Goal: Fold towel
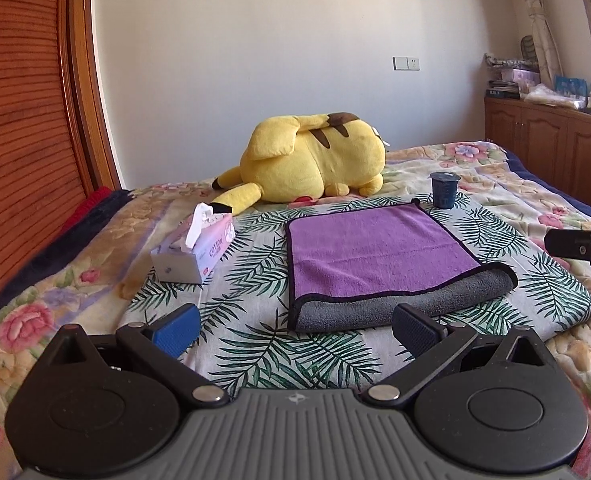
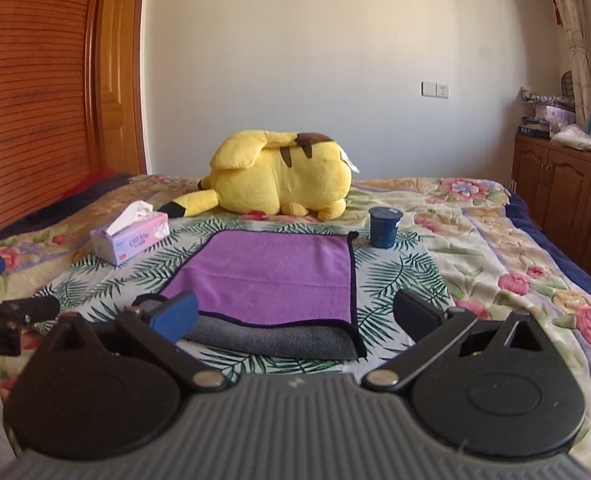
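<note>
bed (image 1: pixel 475 184) fills the lower half of both views, floral blanket with a palm-leaf cloth (image 1: pixel 255 280) laid over the middle. slatted wooden wardrobe (image 1: pixel 19 120) runs along the 9 o'clock side, low wooden cabinets (image 1: pixel 543 140) at 3 o'clock with clutter on top, too small to identify.

yellow plush toy (image 1: pixel 315 156) lies on its side at 12 o'clock, just past the leaf cloth's far edge.

towel (image 1: pixel 371 248) sits centred on the leaf cloth, folded once: purple face up, dark trim, grey underside showing as a rolled band along the near edge. in the left wrist view it is at roughly 1 o'clock from the fingers, in the right wrist view (image 2: pixel 271 276) at 11 o'clock.

tissue box (image 1: pixel 195 252) at 10 o'clock of the towel, apart from it, one tissue sticking up. dark blue cup (image 1: pixel 444 190) upright just beside the towel's far right corner, probably not touching.

left gripper (image 1: pixel 295 328) fingers spread wide, nothing between them, hovering short of the towel's near edge. right gripper (image 2: pixel 295 316) likewise spread and empty, its blue pad overlapping the towel's near left corner in view; contact unclear.
</note>
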A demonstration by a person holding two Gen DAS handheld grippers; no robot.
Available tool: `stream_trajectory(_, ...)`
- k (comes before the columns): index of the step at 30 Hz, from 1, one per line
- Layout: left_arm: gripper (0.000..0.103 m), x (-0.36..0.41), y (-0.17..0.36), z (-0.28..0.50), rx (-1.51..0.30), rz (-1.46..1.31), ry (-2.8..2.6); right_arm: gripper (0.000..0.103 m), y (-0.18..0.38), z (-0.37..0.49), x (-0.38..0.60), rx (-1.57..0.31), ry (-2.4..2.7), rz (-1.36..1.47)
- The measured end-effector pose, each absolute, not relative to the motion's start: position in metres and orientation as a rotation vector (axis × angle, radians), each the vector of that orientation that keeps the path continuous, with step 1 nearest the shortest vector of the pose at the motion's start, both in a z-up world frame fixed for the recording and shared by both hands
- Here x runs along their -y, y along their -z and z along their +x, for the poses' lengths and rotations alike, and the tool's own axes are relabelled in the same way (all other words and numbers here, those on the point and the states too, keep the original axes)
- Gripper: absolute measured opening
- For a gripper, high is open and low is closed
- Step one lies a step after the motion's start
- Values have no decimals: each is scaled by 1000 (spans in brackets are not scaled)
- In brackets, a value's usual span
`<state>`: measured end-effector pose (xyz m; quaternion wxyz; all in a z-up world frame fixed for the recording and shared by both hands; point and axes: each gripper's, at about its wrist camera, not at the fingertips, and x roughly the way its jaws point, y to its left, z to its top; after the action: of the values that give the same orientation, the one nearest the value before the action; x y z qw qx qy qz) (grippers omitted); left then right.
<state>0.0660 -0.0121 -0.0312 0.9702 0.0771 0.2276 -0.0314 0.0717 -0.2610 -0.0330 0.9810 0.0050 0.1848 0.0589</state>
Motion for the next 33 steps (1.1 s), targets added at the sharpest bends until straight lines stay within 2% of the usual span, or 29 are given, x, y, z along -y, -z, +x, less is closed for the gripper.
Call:
stream_trajectory(14,86,13,46,105,-516,129,82,102,46,110,258,-444,-179,-38)
stream_trajectory(15,86,13,48,109,-527,129,85,97,46,113,258,-450,-191,-42)
stream_trajectory(16,86,14,49,112,-539,129,87,86,48,117,258,-465,-201,-45)
stream_trajectory(17,86,14,50,114,-549,129,88,83,49,121,258,-484,-207,-45)
stream_trajectory(29,86,15,56,148,-583,143,114,82,60,161,277,-535,-204,7)
stream_trajectory(33,83,16,61,163,-590,150,121,82,65,174,287,-562,-196,36)
